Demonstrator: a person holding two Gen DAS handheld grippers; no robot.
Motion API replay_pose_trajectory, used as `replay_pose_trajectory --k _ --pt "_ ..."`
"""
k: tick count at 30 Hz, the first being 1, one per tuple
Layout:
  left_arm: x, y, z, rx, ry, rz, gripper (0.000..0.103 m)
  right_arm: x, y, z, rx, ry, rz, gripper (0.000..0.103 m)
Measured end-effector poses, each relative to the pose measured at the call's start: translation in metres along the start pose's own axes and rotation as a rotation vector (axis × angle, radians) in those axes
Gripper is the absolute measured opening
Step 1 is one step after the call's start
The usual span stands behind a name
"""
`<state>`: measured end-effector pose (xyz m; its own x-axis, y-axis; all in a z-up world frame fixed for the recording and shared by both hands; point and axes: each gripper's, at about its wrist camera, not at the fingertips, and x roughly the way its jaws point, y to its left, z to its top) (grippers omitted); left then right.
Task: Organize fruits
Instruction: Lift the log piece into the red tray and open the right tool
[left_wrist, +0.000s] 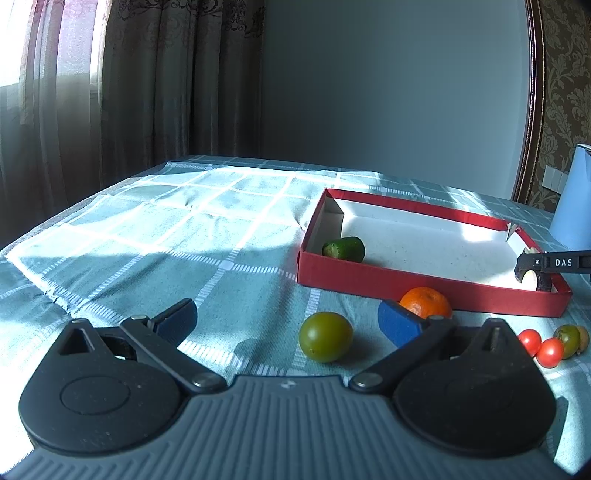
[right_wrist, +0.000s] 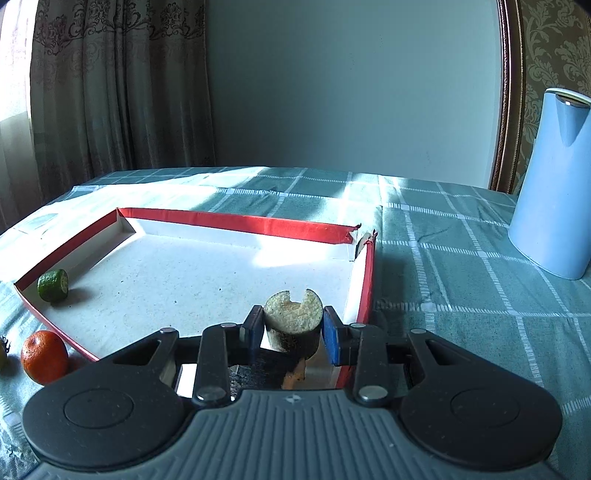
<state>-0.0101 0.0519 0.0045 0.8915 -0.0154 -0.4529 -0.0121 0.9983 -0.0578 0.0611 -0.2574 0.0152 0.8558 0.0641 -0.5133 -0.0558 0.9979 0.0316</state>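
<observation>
A red box (left_wrist: 406, 291) with a white floor lies on the checked cloth; it also shows in the right wrist view (right_wrist: 236, 221). A green cucumber piece (left_wrist: 344, 249) lies in its near left corner, also seen from the right wrist (right_wrist: 53, 285). My right gripper (right_wrist: 292, 330) is shut on a dark-skinned, pale-fleshed eggplant piece (right_wrist: 293, 321) above the box's near right corner; it shows in the left wrist view (left_wrist: 532, 275). My left gripper (left_wrist: 286, 323) is open above the cloth, with a green tomato (left_wrist: 325, 336) between its fingers and an orange (left_wrist: 426, 302) by the right finger.
Two red cherry tomatoes (left_wrist: 541, 347) and a small green fruit (left_wrist: 569, 338) lie right of the left gripper. A light blue jug (right_wrist: 554, 184) stands at the right. The orange (right_wrist: 44, 356) lies outside the box's near left wall. Curtains and a wall are behind the table.
</observation>
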Motion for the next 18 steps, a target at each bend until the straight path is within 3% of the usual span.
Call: replay_pose_trajectory --k 6,10,16,18 --pt "0.001 0.0 0.0 0.0 0.002 0.0 0.103 0.0 -0.004 0.0 0.018 0.002 -0.017 0.037" --pt "0.001 0.0 0.0 -0.001 -0.001 0.0 0.103 -0.002 -0.005 -0.001 0.022 -0.004 -0.011 0.047" --pt "-0.002 0.001 -0.001 -0.003 -0.008 -0.011 0.103 -0.021 -0.005 0.001 0.029 -0.075 -0.028 0.048" --pt "-0.005 -0.002 -0.002 0.014 -0.02 -0.017 0.103 -0.039 -0.008 0.001 0.051 -0.119 -0.014 0.055"
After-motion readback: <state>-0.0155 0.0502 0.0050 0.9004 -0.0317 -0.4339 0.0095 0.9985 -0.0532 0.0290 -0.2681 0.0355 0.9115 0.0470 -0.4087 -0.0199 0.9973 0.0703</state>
